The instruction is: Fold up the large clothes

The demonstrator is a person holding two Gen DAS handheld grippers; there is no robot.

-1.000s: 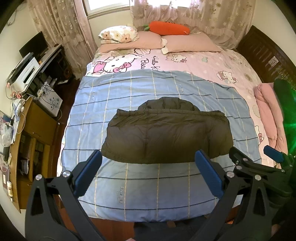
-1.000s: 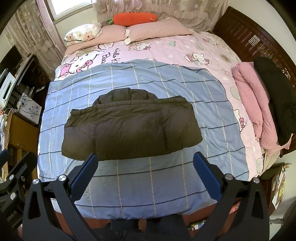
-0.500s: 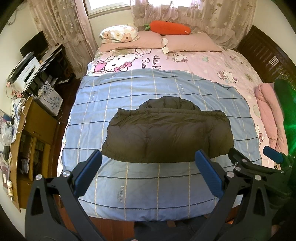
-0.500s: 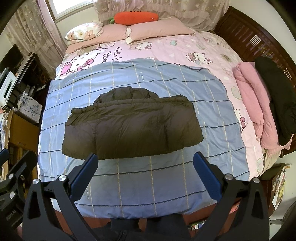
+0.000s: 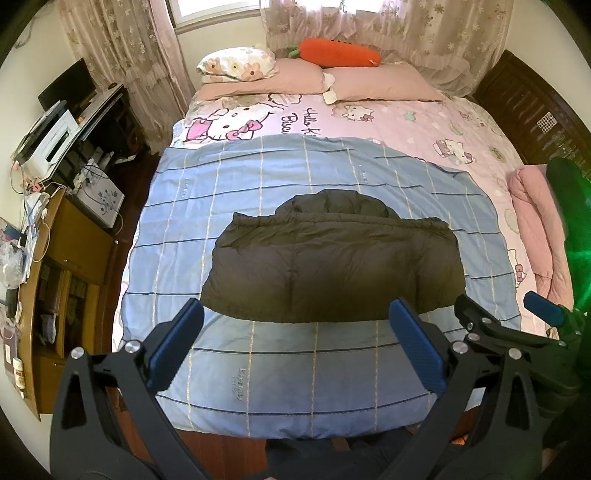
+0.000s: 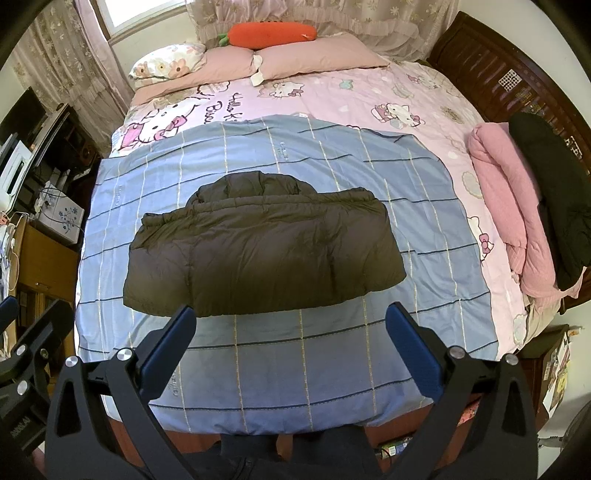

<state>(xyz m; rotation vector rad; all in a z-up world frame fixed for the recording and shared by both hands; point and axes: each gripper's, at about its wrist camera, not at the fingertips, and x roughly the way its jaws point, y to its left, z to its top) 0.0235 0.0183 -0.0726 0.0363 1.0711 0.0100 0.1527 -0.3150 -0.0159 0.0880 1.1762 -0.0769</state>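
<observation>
1. Puffer jacket (image 5: 332, 266), dark olive, lies folded flat in the middle of the blue checked blanket (image 5: 295, 369) on the bed.
2. Left gripper (image 5: 295, 347) hovers at the jacket's 6 o'clock hem, jaws wide, holding nothing.
3. Right gripper (image 6: 291, 347) likewise, spread wide and empty.
4. Pink quilt (image 6: 506, 206) sits at the jacket's 3 o'clock.

Daylight comes in through the window (image 5: 214, 26) at the far end and makes it glow white. The bed (image 6: 369, 92) is bright and sharp. Both pictures bend round at the edges, with black corners. A green glare (image 5: 576, 236) shows on the left camera's right side.
</observation>
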